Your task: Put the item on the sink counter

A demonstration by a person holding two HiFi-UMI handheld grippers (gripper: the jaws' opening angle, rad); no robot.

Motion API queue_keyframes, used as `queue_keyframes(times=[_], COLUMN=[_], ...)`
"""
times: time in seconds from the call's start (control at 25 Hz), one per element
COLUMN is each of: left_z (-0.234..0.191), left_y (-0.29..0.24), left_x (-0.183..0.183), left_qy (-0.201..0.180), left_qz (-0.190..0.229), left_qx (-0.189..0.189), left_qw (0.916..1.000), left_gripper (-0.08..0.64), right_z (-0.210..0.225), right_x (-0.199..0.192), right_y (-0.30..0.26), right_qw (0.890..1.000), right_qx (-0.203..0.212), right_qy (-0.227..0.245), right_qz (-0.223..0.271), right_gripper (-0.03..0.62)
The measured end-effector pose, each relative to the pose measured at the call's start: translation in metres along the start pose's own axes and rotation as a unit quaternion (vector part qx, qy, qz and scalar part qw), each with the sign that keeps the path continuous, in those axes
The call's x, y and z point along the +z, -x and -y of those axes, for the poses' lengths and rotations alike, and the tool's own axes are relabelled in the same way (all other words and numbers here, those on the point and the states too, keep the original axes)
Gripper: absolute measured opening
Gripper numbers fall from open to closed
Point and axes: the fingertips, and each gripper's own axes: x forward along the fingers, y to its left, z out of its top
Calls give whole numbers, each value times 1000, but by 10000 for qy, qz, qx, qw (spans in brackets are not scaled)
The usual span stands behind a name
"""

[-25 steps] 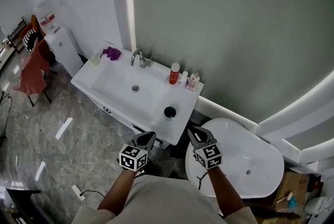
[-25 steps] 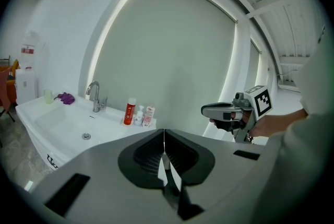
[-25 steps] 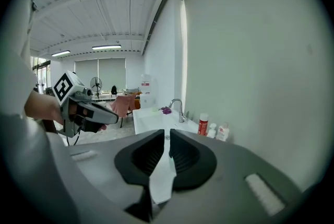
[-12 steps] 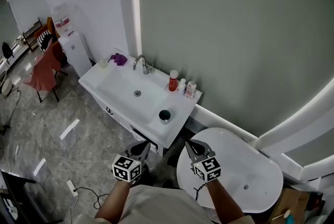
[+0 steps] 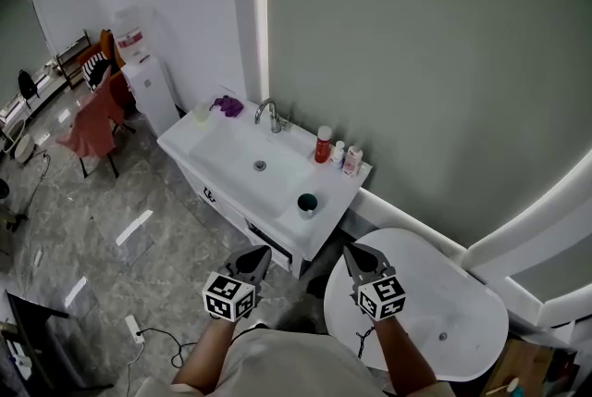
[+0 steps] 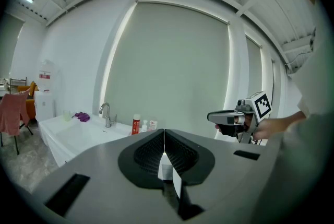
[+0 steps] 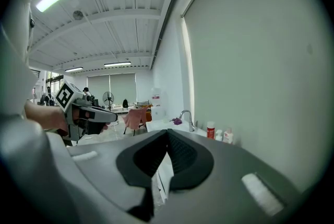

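A white sink counter (image 5: 326, 219) stands against the grey wall, seen from above in the head view. A small dark round jar (image 5: 307, 202) sits on its near right corner. Both grippers hover well short of the counter, close to my body. My left gripper (image 5: 262, 252) is shut with nothing in it, its jaws meeting in a thin line (image 6: 164, 131). My right gripper (image 5: 351, 250) is likewise shut and empty (image 7: 167, 131). Each gripper shows in the other's view: the right gripper (image 6: 218, 117) and the left gripper (image 7: 107, 116).
On the counter are a chrome faucet (image 5: 270, 114), a red bottle (image 5: 323, 145), two small white bottles (image 5: 348, 158) and a purple cloth (image 5: 228, 105). A white bathtub (image 5: 444, 303) lies to the right. A water dispenser (image 5: 148, 76) and a chair with pink cloth (image 5: 91, 122) stand left.
The sink counter has drifted right and looks farther off, as the view pulls back. Both grippers sit lower in the frame, still side by side.
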Motion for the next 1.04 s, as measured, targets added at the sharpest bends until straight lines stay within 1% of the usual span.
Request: queue_keyframes(times=[0.12, 0.32, 0.64, 1.04], left_z=[-10, -22, -30, -43], left_y=[7, 17, 21, 19], left_x=[5, 9, 20, 21], left_qy=[-77, -69, -73, -70], left_qz=[7, 53, 154, 166], left_qx=[0, -67, -172, -232], left_qw=[10000, 9999, 9997, 9996], left_gripper=[11, 9, 9, 9], right_z=[-4, -18, -32, -34], right_x=[8, 17, 27, 31], right_y=[-4, -9, -17, -33], right_qw=[9999, 9998, 9997, 9995], right_qx=[-111, -197, -229, -280], right_qy=[-41, -39, 37, 70], right_qz=[66, 99, 102, 135], right_gripper=[11, 11, 11, 11])
